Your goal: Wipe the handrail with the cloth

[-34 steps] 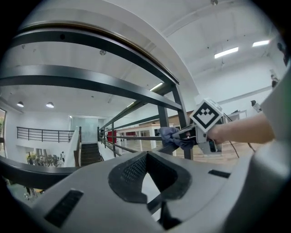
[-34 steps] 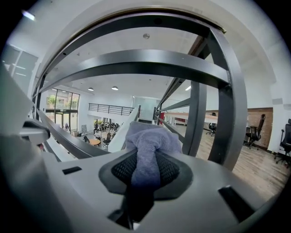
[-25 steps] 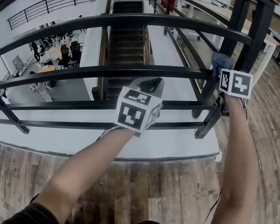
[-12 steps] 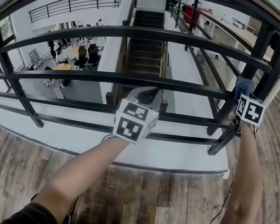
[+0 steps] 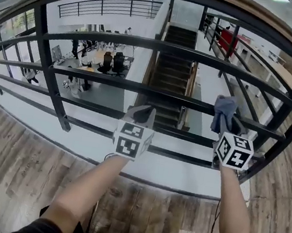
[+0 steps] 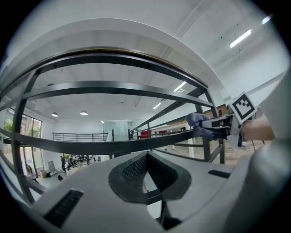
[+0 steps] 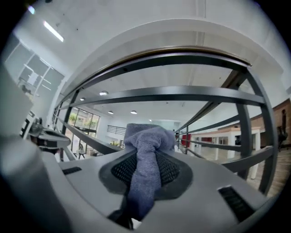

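Progress along the black metal handrail [image 5: 139,88]: the right gripper [image 5: 225,125], fingers pinching a grey-blue fabric cloth [image 5: 223,107], has slid from the far-right post to right of centre, suggesting wiping is under way. The left gripper [image 5: 142,115] waits mid-frame, fingers pressed together, empty.

Horizontal handrail bars [image 5: 146,44] block the way ahead; open gaps run between them.
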The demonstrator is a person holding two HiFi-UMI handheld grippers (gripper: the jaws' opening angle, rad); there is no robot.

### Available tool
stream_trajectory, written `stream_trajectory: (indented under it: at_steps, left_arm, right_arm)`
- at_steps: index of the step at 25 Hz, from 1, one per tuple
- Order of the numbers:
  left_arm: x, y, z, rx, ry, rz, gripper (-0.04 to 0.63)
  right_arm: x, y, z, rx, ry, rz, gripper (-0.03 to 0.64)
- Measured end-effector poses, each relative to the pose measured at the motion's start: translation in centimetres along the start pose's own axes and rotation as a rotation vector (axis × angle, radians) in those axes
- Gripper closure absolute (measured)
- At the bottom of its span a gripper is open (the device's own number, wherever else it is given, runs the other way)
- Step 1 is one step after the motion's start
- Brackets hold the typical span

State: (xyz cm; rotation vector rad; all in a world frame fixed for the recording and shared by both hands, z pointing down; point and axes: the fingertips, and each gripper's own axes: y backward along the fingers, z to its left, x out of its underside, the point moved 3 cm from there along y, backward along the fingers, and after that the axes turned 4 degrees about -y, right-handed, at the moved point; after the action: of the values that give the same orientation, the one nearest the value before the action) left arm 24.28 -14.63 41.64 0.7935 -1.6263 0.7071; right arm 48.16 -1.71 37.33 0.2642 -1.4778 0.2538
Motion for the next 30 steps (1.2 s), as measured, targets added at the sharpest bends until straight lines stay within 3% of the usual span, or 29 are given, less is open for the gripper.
stream_trajectory:
  at_steps: [5,10,13,18,22,30]
  left_arm:
    - [3.0,5.5,11.0,-0.104,-0.02,0.015,0.598]
    - [5.9,8.4,18.5,-0.08,0.029,0.009,0.598]
    - [9.4,8.4,22.1,-0.13,0.021,-0.002,0.598]
    - [17.3,7.1,24.9,-0.144,0.07,0.029,0.598]
    - [20.3,9.9,31.4,-0.235,0.072,0.037,0.598]
    - [25.2,13.9,38.7,-0.291,0.073,0.074,0.598]
  right_arm:
    - [1.7,-4.5,17.9,-0.182,-0.021,0.023,0.525]
    - [6.2,-8.6,31.3,-0.286,0.02,0.072,0.525]
    - [10.5,-11.6,36.9,-0.35,0.016,0.115,0.524]
    - [17.4,-15.6,42.0,-0.449,-0.034,0.173,0.523]
    - [18.6,-17.3,49.8,-0.498,-0.072,0.191,0.524]
    - [19.0,-22.8,62.3,-0.492,-0.13,0.232,0.523]
